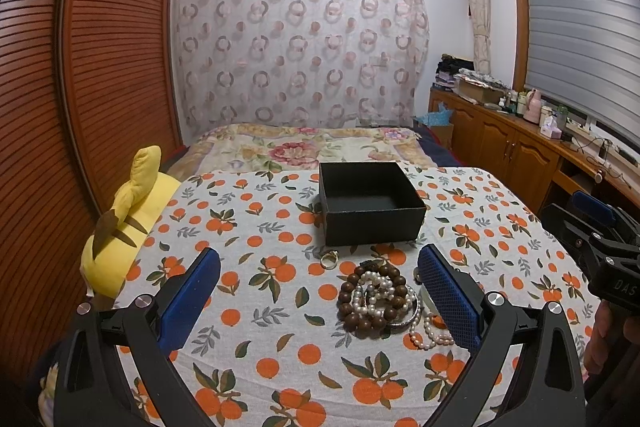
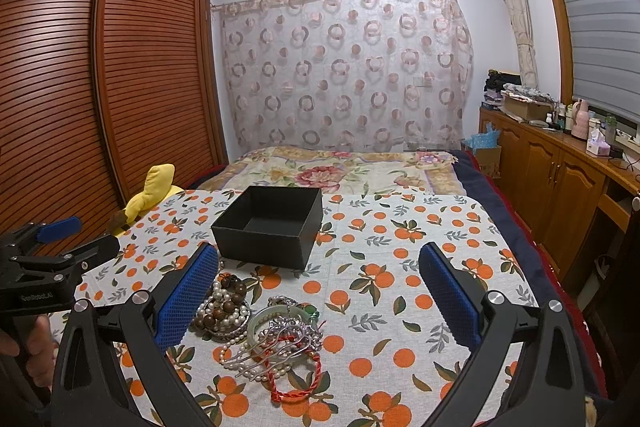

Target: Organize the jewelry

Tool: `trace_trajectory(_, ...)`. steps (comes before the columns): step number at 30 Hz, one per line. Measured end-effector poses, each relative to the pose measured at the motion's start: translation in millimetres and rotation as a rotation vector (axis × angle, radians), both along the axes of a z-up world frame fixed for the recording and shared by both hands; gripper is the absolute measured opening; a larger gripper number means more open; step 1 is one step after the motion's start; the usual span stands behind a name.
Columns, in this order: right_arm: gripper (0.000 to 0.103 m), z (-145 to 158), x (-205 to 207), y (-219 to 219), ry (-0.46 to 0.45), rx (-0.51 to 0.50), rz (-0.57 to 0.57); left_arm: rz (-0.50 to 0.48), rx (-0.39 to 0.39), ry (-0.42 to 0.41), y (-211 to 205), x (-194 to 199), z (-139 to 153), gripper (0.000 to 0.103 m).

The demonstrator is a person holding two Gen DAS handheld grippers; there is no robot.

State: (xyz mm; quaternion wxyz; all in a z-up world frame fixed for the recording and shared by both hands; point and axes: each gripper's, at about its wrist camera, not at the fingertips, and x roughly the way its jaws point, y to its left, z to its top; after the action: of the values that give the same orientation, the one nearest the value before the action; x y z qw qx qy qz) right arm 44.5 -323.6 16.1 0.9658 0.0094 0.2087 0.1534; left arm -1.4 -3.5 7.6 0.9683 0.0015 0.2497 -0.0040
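Lying beside one black box [image 2: 269, 227]: jewelry heap [image 2: 264, 331].

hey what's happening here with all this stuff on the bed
A person is holding a two-finger tool in each hand over a bed covered with an orange-print cloth. A pile of jewelry lies in a heap on it: wooden beads, pearls, a jade bangle, a red cord bracelet. Beyond it sits an open black box with nothing visible inside. The left tool and right tool are both open and holding nothing, so sorting has not started.
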Motion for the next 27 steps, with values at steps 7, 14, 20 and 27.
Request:
trace_trajectory(7, 0.101, 0, 0, 0, 0.000, 0.000, 0.000, 0.000, -0.001, -0.001, -1, 0, 1, 0.096)
trace_trajectory(14, 0.101, 1, -1, 0, 0.000, 0.000, 0.001, 0.000, -0.002, 0.000, -5, 1, 0, 0.096)
trace_trajectory(20, 0.101, 0, -2, 1, 0.000, 0.001, 0.001, -0.001, -0.002, 0.002, -9, 1, 2, 0.096)
trace_trajectory(27, 0.101, -1, -2, 0, 0.001, 0.000, 0.000, -0.004, -0.006, 0.007, -20, -2, -5, 0.096)
